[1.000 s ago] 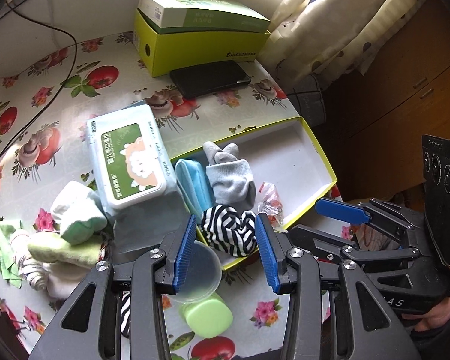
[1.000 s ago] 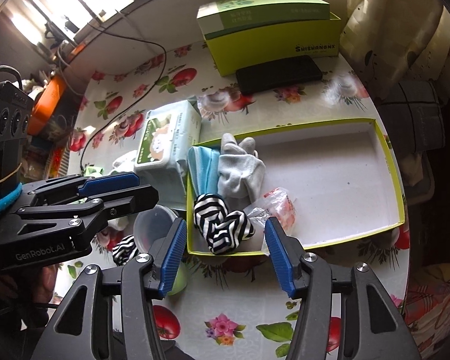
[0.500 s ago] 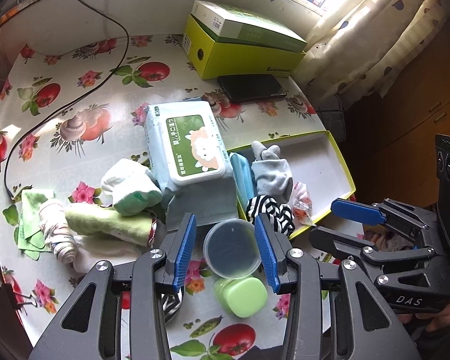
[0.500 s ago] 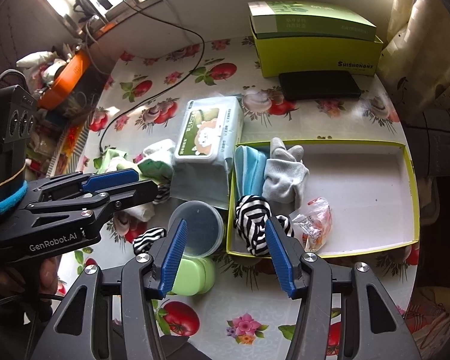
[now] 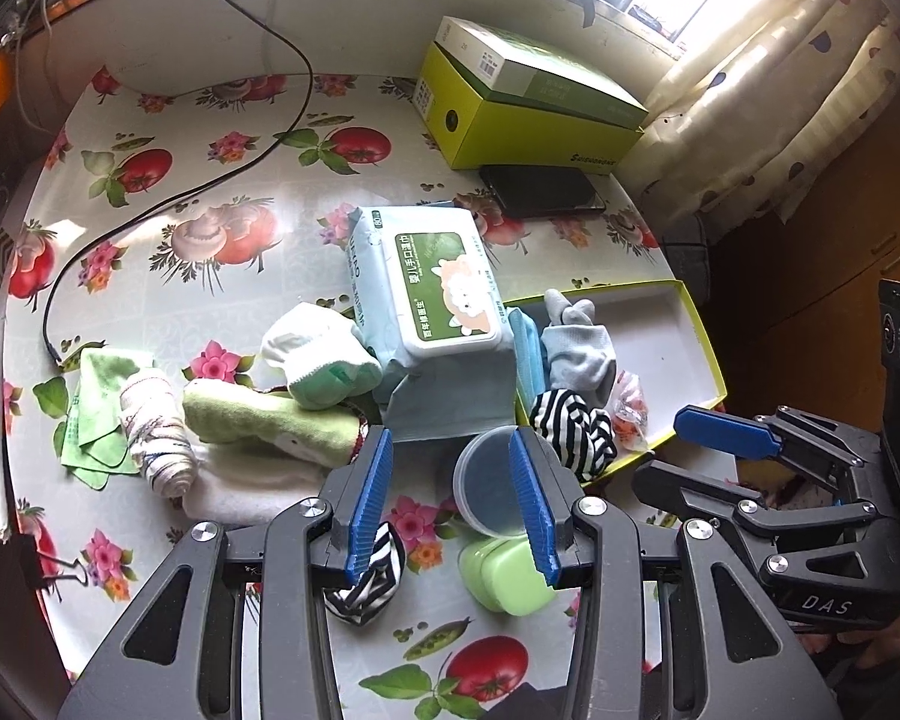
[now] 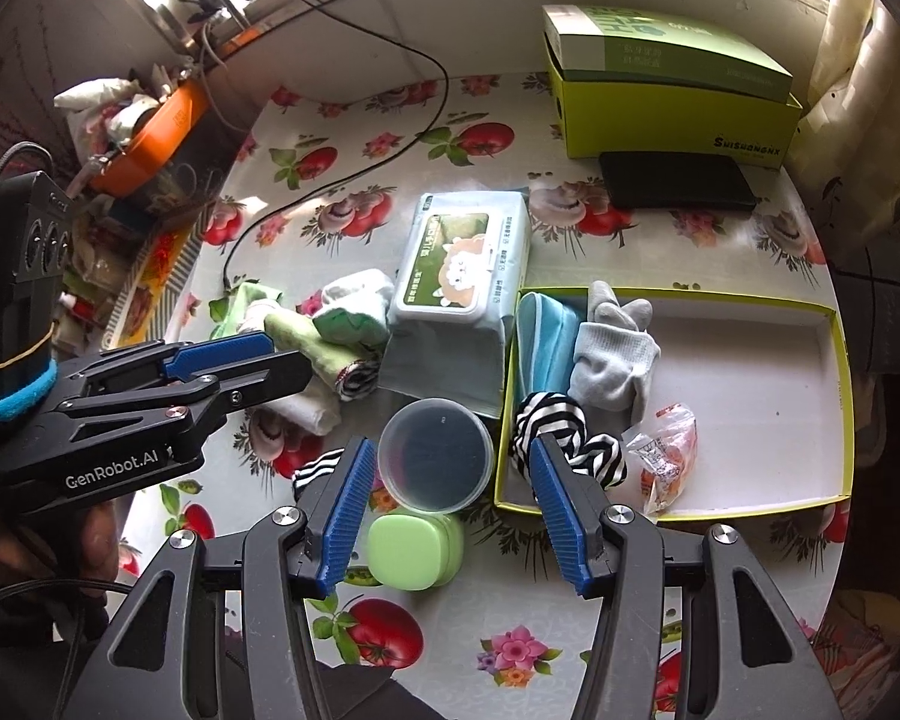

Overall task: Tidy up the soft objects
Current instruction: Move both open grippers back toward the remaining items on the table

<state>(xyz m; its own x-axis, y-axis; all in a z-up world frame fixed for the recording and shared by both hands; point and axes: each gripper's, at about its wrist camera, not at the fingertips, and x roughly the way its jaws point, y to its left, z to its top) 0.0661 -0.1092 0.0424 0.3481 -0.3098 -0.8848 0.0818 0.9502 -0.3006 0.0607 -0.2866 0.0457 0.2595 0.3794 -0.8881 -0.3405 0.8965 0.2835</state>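
A yellow-green tray holds a blue cloth, a grey sock, a striped sock and a snack packet. Another striped sock lies on the table beneath my left gripper, which is open and empty. Left of it sits a pile: a white-green sock, a green towel, a white cloth and a rolled cloth. My right gripper hangs open and empty over a clear round tub, beside the tray's left edge.
A wipes pack leans between the pile and the tray. A green case lies near the front edge. A lime box, a dark phone and a black cable lie farther back.
Both grippers have shifted left, away from the tray's striped sock, and now hang over the clear tub and the loose striped sock. Both stayed open and empty.
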